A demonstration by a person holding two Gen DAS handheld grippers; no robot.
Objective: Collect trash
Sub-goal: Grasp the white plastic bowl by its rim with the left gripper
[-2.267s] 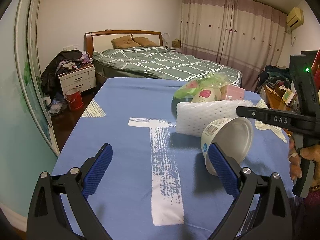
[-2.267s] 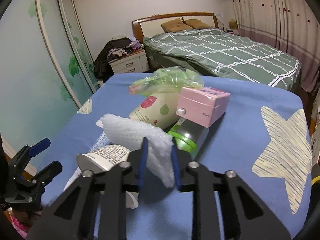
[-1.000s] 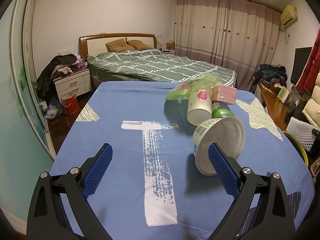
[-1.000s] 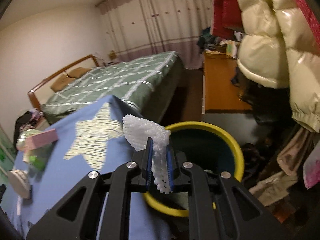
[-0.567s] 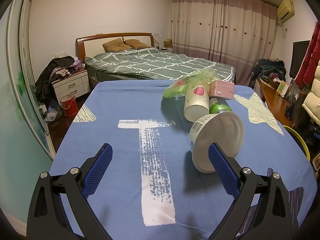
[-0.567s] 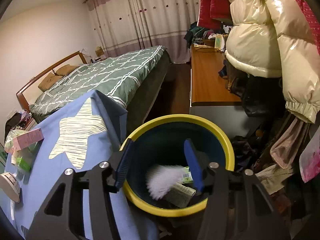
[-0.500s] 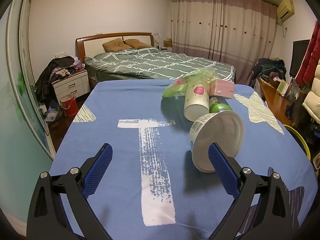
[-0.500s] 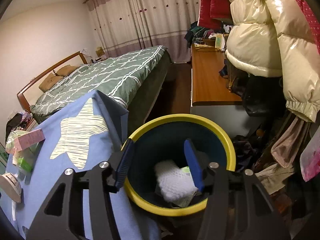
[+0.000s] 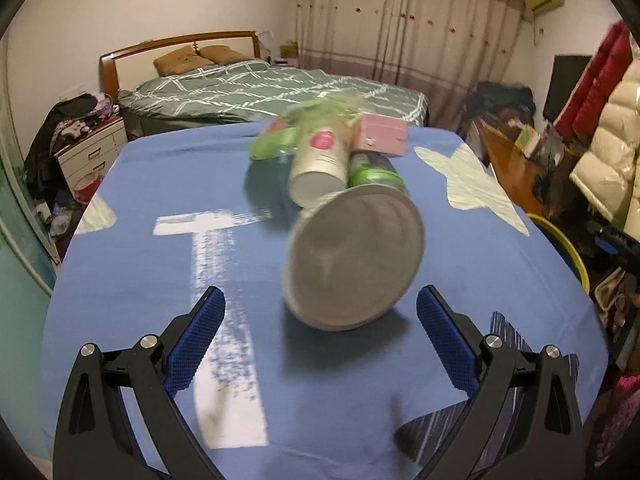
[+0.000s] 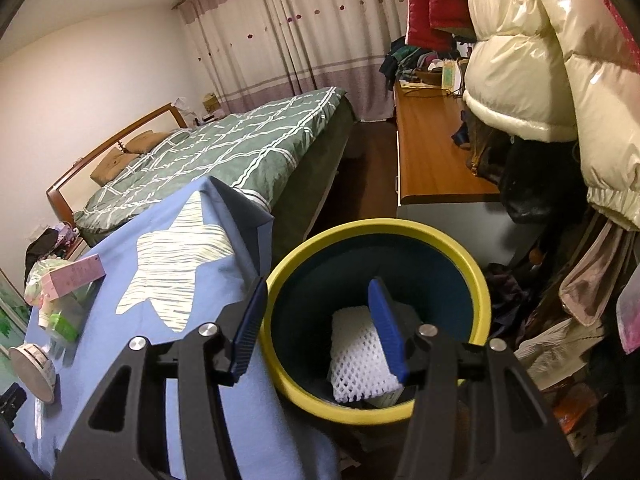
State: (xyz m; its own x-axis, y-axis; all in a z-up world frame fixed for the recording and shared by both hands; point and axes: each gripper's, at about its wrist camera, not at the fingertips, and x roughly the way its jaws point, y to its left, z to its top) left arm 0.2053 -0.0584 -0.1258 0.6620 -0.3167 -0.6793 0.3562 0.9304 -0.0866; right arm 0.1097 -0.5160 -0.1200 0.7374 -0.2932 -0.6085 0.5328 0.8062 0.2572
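Left gripper faces the tub; right gripper hangs over the bin.

Left gripper (image 9: 320, 328), spread and empty, has the tipped tub (image 9: 354, 256) dead ahead on the desk (image 9: 140, 208), base toward it, axis pointing away. Right gripper (image 10: 318, 320), spread, hovers above the bin (image 10: 384, 228) holding the foam net (image 10: 356, 356).

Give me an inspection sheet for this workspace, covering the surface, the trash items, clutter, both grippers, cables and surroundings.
Surface: blue tablecloth with pale star and stripe prints.
Job's things: white tub on its side, paper cup, green bottle, pink box and green bag clustered on the cloth; foam net inside the yellow-rimmed bin.
Clutter: clothes heaped on the nightstand.
Grippers: left gripper open, facing the tub; right gripper open above the bin.
Cables: nothing seen.
Surroundings: bed, curtains, hanging jackets, wooden desk.
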